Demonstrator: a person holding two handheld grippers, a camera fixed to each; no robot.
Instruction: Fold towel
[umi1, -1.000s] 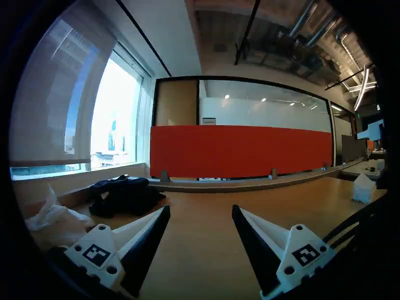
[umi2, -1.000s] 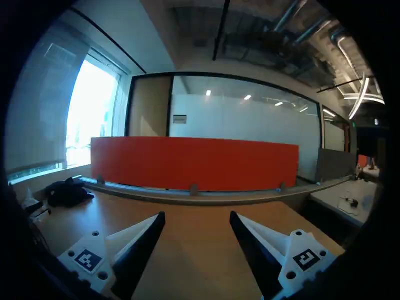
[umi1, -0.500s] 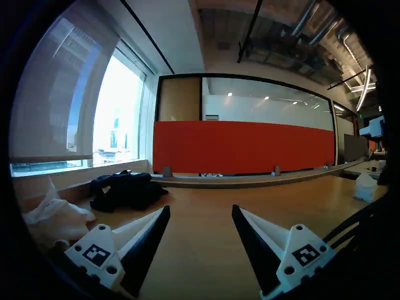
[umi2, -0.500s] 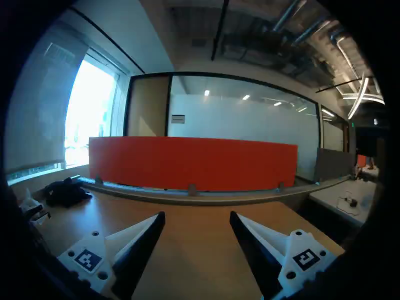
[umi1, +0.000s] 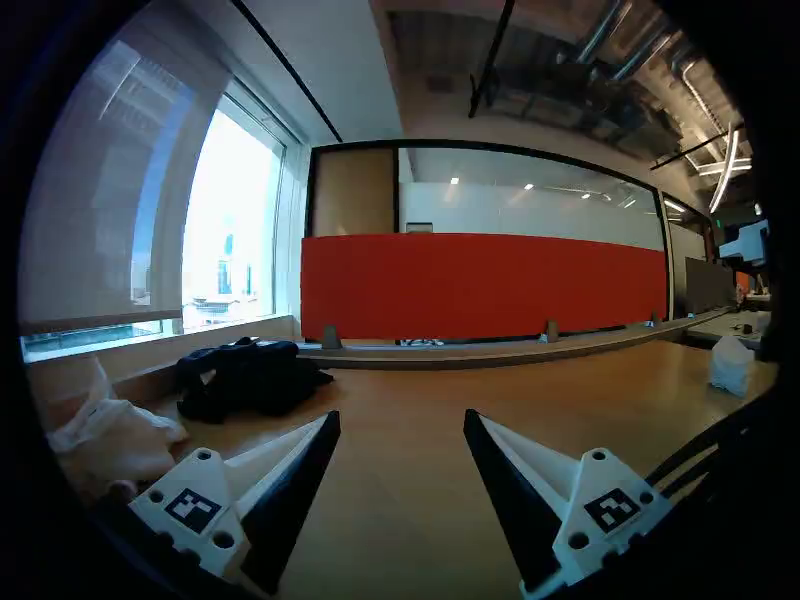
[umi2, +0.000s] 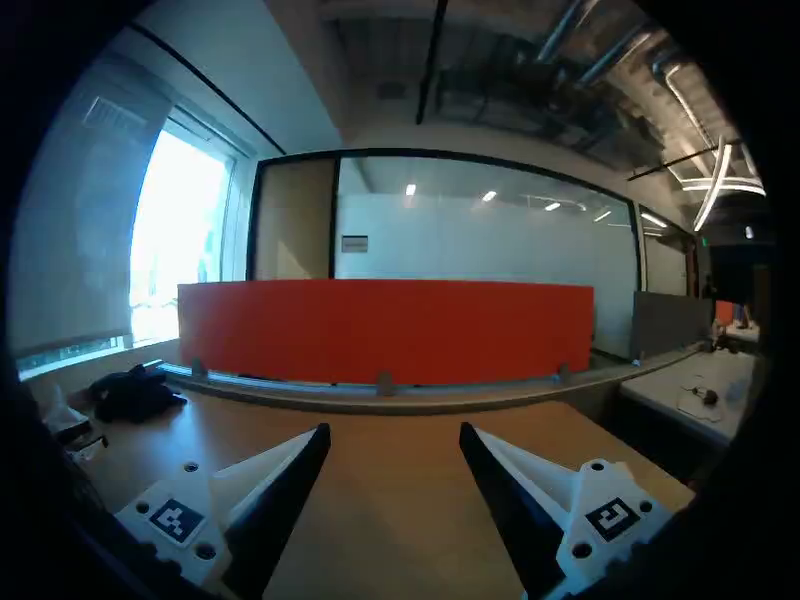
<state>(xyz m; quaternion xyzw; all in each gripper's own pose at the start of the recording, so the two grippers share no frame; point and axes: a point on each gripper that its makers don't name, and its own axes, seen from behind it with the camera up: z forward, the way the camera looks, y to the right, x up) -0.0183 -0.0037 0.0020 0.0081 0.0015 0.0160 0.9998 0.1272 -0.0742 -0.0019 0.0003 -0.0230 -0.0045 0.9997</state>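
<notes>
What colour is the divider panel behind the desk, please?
Orange-red divider panel, clearest in the left gripper view.

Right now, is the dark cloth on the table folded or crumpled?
Crumpled: the dark cloth lies in a lumpy heap on the table, no flat layers.

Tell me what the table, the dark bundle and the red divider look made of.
Table: wood or wood laminate, smooth satin; tan surface with soft reflections.
Dark bundle: soft cloth, matte; it lies crumpled in limp folds.
Red divider: flat, even, matte panel, perhaps felt or painted board; cannot tell which.
</notes>
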